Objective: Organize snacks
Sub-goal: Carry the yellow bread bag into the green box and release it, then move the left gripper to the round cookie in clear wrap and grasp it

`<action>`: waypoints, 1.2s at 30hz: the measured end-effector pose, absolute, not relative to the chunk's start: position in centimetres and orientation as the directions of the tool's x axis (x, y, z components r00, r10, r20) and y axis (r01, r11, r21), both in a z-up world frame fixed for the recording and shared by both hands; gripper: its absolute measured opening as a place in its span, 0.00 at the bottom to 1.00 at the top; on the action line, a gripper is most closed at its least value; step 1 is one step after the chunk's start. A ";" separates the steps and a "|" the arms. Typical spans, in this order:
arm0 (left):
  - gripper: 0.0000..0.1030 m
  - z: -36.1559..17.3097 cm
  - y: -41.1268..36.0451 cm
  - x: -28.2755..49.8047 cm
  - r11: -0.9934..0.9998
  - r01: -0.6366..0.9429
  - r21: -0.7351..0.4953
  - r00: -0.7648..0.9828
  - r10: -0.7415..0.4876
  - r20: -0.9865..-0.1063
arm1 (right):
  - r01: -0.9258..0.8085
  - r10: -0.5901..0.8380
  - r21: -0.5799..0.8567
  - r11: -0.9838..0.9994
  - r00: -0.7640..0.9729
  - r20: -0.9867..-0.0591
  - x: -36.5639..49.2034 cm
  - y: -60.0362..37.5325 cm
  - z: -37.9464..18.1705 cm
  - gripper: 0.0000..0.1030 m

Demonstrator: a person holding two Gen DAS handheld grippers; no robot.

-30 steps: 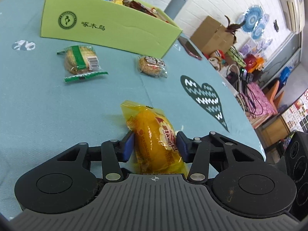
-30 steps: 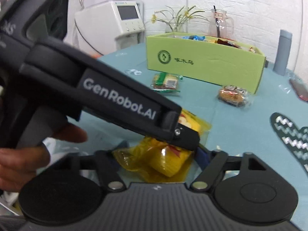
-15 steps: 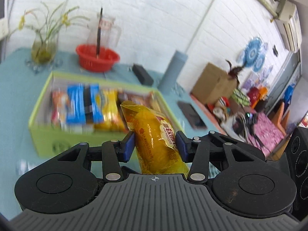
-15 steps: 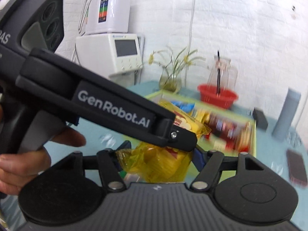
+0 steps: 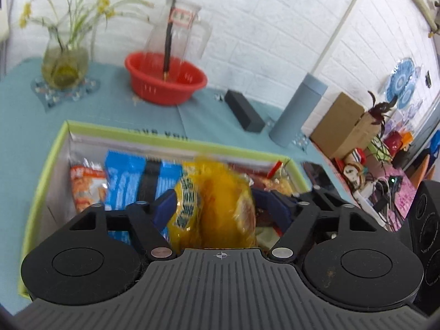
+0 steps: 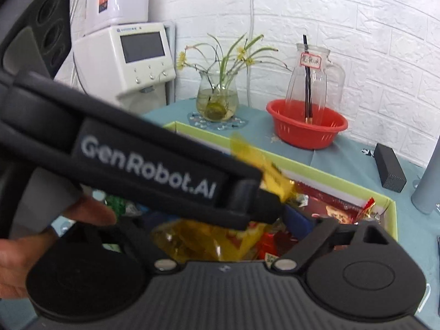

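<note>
- You had both grippers over the green box [image 5: 41, 170], which sat on the table [image 5: 16, 126] with its top open, so a released snack would drop in among the packets already there.
- The yellow snack [image 5: 211, 203] hung blurred above the box's middle, between the blue packet [image 5: 123, 176] and the red wrappers [image 6: 330, 206]; it looked to be falling free.
- Your left gripper [image 5: 217, 206] had just been opening: its blue pads stood apart from the snack's sides, which lay between them ungripped.
- Your right gripper [image 6: 228, 228] had also just been opening, to nearly its widest; the snack's lower end showed between the jaws, but the left gripper's body crossed in front and hid the left pad.
- Neither gripper clamped anything.
- Your left hand [image 6: 33, 236] showed at that view's edge.
</note>
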State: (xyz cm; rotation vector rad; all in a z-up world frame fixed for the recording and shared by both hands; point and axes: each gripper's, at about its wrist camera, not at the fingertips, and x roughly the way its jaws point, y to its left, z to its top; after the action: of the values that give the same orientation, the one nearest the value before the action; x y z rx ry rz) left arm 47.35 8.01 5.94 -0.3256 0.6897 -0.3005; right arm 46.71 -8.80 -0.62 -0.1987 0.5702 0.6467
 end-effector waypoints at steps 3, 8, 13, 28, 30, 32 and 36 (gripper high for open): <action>0.67 8.4 8.5 45.1 0.905 0.187 -0.383 0.780 -0.374 -0.503 | -0.617 0.523 -0.010 0.787 0.675 -0.520 45.8 -9.4 0.8 0.98; 0.78 10.6 11.2 39.2 0.902 0.181 -0.392 0.836 -0.351 -0.421 | -0.611 0.529 -0.055 0.790 0.724 -0.443 42.8 -10.5 3.5 0.99; 0.83 7.4 13.7 33.2 0.897 0.108 -0.430 0.832 -0.318 -0.455 | -0.608 0.516 -0.101 0.788 0.741 -0.430 38.4 -11.8 4.0 0.99; 0.78 -0.4 9.9 30.7 0.952 0.010 -0.307 0.701 -0.226 -0.676 | -0.460 0.330 -0.031 0.887 0.681 -0.654 33.9 -15.0 -5.4 1.00; 0.78 -0.7 9.2 31.4 0.962 0.001 -0.272 0.693 -0.197 -0.694 | -0.468 0.339 -0.015 0.884 0.663 -0.667 35.2 -14.7 -6.1 1.00; 0.77 -1.1 8.4 32.1 0.975 -0.009 -0.223 0.687 -0.156 -0.710 | -0.467 0.329 -0.026 0.884 0.662 -0.674 36.0 -14.4 -6.7 0.99; 0.72 -1.8 7.1 32.9 0.990 -0.007 -0.143 0.688 -0.099 -0.719 | -0.487 0.368 0.017 0.873 0.635 -0.679 36.2 -14.4 -6.8 0.99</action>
State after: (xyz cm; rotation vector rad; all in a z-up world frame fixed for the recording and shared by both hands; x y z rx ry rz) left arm 32.90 7.06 -1.78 -0.1386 0.8111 -0.0514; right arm 36.15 -14.40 -6.84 -0.1739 0.7347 0.4916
